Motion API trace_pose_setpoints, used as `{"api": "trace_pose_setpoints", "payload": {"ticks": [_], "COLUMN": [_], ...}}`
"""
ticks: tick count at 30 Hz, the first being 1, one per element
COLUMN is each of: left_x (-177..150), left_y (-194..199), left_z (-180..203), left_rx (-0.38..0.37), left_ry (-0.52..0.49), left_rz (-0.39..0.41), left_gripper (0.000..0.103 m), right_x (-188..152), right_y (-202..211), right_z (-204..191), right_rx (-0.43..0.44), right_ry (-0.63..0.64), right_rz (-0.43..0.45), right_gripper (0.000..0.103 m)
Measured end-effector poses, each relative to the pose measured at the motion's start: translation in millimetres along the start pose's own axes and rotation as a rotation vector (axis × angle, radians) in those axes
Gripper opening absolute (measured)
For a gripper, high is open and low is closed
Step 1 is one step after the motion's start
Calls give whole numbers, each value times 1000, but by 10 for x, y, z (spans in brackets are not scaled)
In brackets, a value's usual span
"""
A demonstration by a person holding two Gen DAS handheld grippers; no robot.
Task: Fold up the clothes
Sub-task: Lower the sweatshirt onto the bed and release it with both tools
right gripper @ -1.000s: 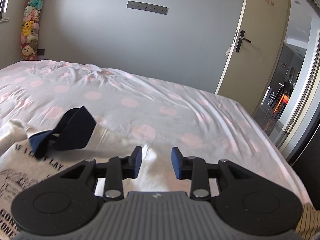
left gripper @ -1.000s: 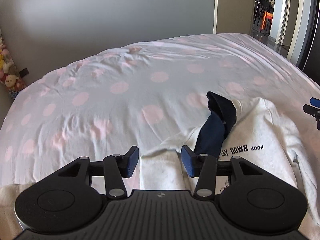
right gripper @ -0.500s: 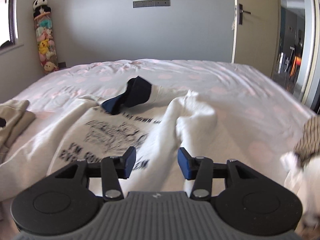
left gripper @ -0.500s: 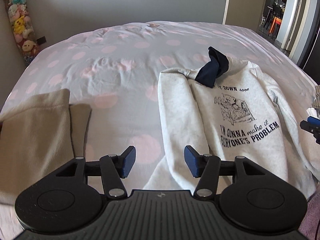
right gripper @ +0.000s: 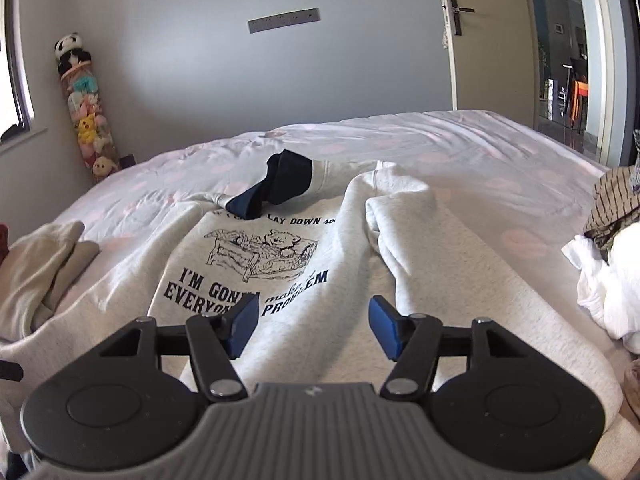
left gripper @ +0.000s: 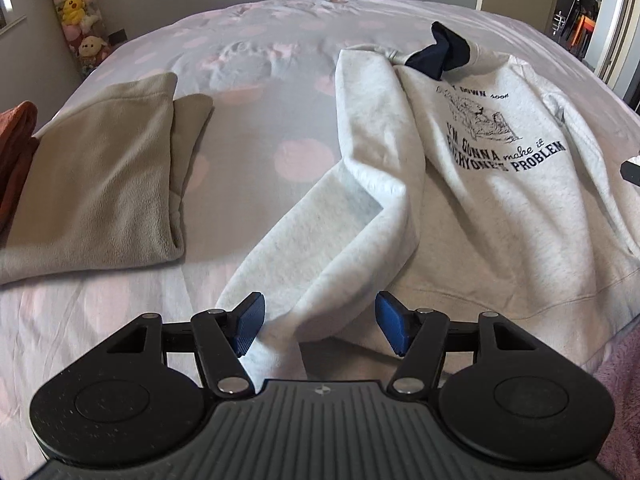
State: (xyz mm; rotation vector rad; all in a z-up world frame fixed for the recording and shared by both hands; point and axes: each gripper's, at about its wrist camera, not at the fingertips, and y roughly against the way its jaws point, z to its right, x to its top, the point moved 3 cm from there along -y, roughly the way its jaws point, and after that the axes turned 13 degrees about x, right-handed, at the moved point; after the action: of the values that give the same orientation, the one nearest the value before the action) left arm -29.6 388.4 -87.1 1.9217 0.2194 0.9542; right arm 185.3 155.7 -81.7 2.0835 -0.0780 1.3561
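Sweatshirt point(left gripper: 480, 208) lay print-up on the bed point(left gripper: 248, 152), both sleeves free to fold.

Left gripper point(left gripper: 318, 324) was opening over its near sleeve point(left gripper: 320, 248), pads clear of cloth; right gripper point(right gripper: 312, 326) was opening above the chest, holding nothing. Beyond, a folded beige garment point(left gripper: 100, 184). Next, I'd judge: pinch a sleeve, carry it across the print.

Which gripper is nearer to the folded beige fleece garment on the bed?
Left. The left gripper, jaws opening, hovers over the grey sweatshirt's sleeve, right beside the folded beige fleece garment. The right gripper is over the sweatshirt's front, farther away.
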Motion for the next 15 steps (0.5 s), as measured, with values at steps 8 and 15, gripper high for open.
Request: {"api": "trace_pose_setpoints", "payload": {"ticks": [8,15], "left_x": [7,332], "left_y": [-94,166], "left_z": [-202,-514], "left_rx": [-82,-87], "left_ry": [144,252], "left_rz": [6,163], "left_gripper": [8,5], "right_x": [-76,-138], "right_y": [-86,-237], "right_z": [-277,-308], "right_rx": [-36,-83], "right_ry": [158,207], "right_rz": [-70,-146], "right_gripper": [64,64]}}
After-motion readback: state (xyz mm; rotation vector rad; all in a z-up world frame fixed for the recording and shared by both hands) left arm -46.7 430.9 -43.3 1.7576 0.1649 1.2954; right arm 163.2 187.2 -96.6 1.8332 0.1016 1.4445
